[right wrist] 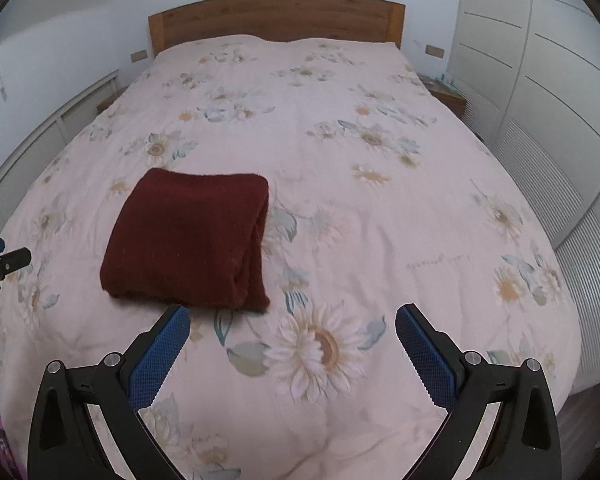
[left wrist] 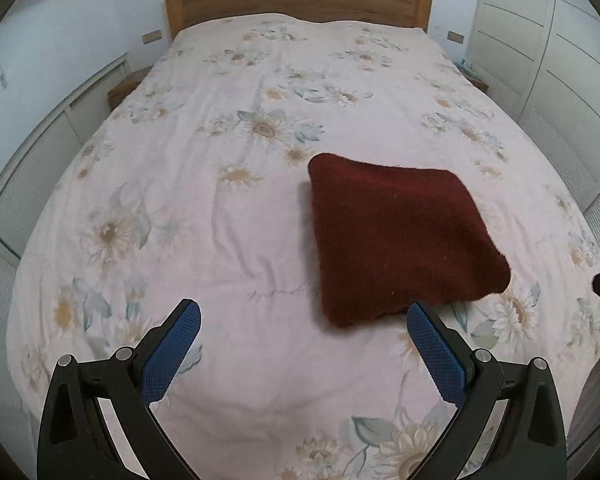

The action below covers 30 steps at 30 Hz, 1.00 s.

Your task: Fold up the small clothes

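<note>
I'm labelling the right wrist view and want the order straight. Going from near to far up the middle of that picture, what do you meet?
Right gripper → big printed daisy on the bedspread → folded dark red cloth, a little left of centre → wooden headboard.

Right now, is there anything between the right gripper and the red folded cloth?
Nothing but flowery bedspread. In the right wrist view, the right gripper has open jaws, and the red folded cloth lies just past its left finger.
</note>
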### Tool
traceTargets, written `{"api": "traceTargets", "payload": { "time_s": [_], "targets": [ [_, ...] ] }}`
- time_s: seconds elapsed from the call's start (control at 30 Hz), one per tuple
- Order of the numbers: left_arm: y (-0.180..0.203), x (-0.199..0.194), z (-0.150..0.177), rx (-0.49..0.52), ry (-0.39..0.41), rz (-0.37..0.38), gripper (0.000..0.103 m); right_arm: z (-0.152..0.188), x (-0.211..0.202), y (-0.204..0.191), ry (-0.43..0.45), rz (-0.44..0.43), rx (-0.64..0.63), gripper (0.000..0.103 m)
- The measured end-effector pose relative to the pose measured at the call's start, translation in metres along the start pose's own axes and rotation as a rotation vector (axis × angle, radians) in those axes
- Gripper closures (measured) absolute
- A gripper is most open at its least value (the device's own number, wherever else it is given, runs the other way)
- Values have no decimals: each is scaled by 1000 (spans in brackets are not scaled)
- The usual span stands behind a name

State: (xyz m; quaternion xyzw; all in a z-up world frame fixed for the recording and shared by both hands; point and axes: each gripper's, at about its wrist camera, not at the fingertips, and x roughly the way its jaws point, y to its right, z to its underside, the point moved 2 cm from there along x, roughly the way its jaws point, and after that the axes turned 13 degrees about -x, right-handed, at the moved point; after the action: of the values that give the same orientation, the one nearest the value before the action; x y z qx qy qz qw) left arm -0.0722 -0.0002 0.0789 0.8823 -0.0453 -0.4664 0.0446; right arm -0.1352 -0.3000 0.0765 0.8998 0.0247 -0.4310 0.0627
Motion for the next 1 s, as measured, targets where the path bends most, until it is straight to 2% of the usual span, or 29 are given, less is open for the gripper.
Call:
{"api": "traceTargets", "payload": {
  "time_s": [0.3,1.0],
  "targets": [
    [9,0,22,47,-7,-47,1,17,-4,0,-28,9,1,1],
    [9,8,39,30,-48,-51,1,15,-13,-6,-20,18,-18,1]
  ]
}}
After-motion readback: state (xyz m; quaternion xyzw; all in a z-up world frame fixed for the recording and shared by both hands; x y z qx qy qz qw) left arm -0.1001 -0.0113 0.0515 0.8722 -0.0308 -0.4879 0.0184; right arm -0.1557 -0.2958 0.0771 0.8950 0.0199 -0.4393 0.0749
